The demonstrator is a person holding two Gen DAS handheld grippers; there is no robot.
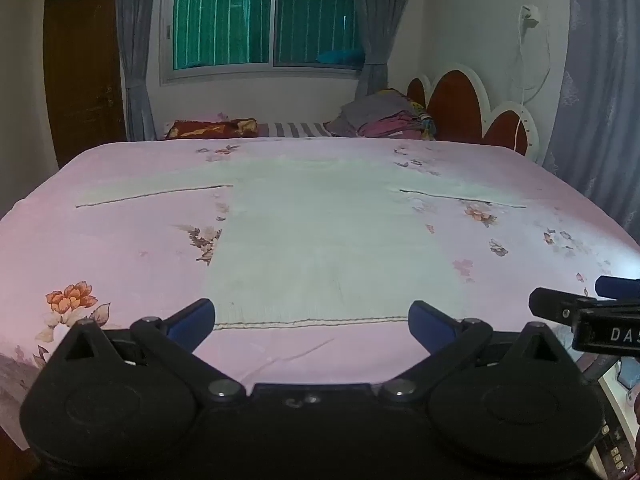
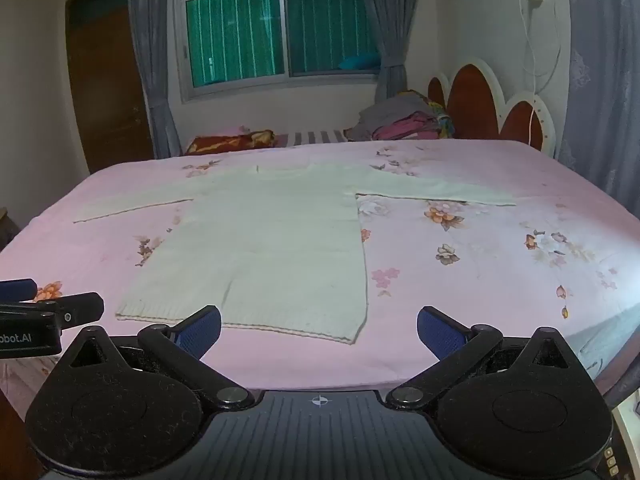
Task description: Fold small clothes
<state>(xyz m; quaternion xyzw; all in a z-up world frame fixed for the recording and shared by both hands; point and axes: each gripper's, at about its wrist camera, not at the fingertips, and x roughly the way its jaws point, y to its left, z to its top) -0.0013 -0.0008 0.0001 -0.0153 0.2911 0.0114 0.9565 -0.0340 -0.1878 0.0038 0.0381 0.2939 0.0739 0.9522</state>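
Hovering both claws, left claw [image 1: 312, 320] and right claw [image 2: 319, 326], wide open and empty over the pale sweater [image 2: 260, 240] lying flat, sleeves out, on my pink floral bed [image 2: 500, 280], with the window [image 2: 280, 28] behind and that far clothes pile [image 2: 400, 122] too jumbled to sort out.

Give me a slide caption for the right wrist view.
Open right gripper above flat white sweater on floral bedsheet.
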